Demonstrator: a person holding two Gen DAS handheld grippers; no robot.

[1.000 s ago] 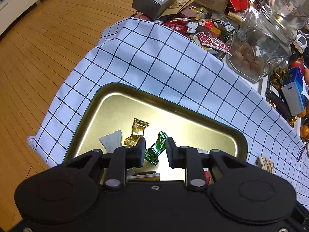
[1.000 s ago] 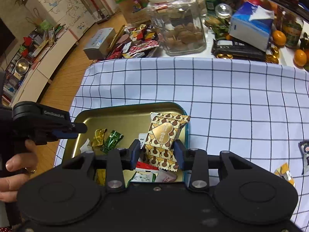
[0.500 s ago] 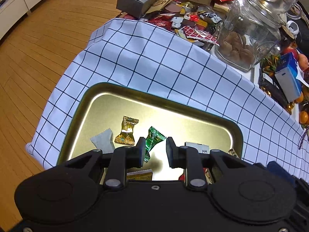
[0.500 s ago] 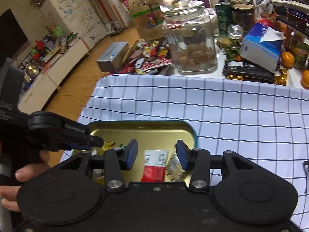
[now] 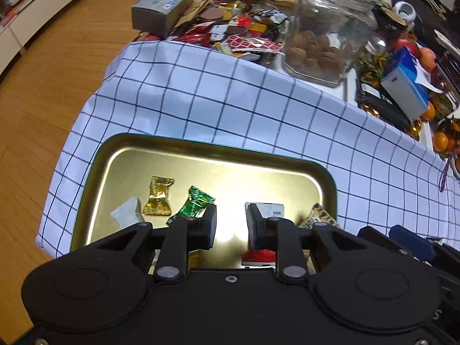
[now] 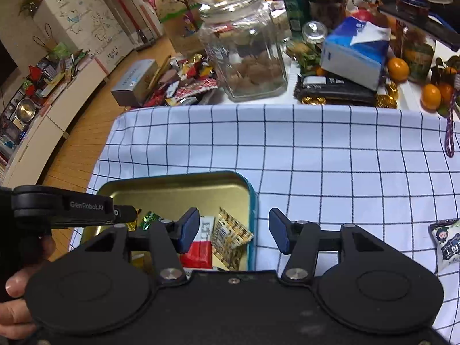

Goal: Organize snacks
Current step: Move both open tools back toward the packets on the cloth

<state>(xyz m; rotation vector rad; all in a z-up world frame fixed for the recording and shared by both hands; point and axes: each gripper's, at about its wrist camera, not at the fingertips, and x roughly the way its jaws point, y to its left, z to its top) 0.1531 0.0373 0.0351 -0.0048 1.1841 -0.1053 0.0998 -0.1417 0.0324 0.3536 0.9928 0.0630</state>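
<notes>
**Both claws empty over the tin; next loose snack lies to the right**

Right claw (image 6: 234, 231): jaws spread wide, nothing between them. It hangs over the right rim of the teal-edged gold tin tray (image 6: 253, 201), one finger over the tray, the other over the checked tablecloth (image 6: 330, 158).

Left claw (image 5: 230, 225): jaws apart by a moderate gap, nothing gripped, hovering over the tray's near half.

Key relation: the white snack packet (image 6: 445, 243) lies on the cloth at the right edge of the right wrist view, well apart from the tray and to the right of the right claw. It is partly cropped, so its long axis cannot be fixed; it appears tilted. The right claw is clearly the nearer one; the left claw sits on the far side of the tray from it. Judgement: the next pick falls to the right claw, moving rightward and down.

Count, in the tray (left wrist view):
- gold-wrapped candy (image 5: 159, 197): 1
- green-wrapped candy (image 5: 194, 204): 1
- white sachet (image 5: 126, 215): 1
- red-and-white packet (image 5: 266, 211): 1, partly behind the fingers
- brown patterned biscuit packet (image 5: 320, 218): 1, against the right wall
- a yellow item under the claw body, too hidden to name

On the cloth outside the tray: 1 packet seen.

Beyond the cloth: a glass jar (image 6: 244, 57) and a heap of mixed wrappers, uncounted.
</notes>
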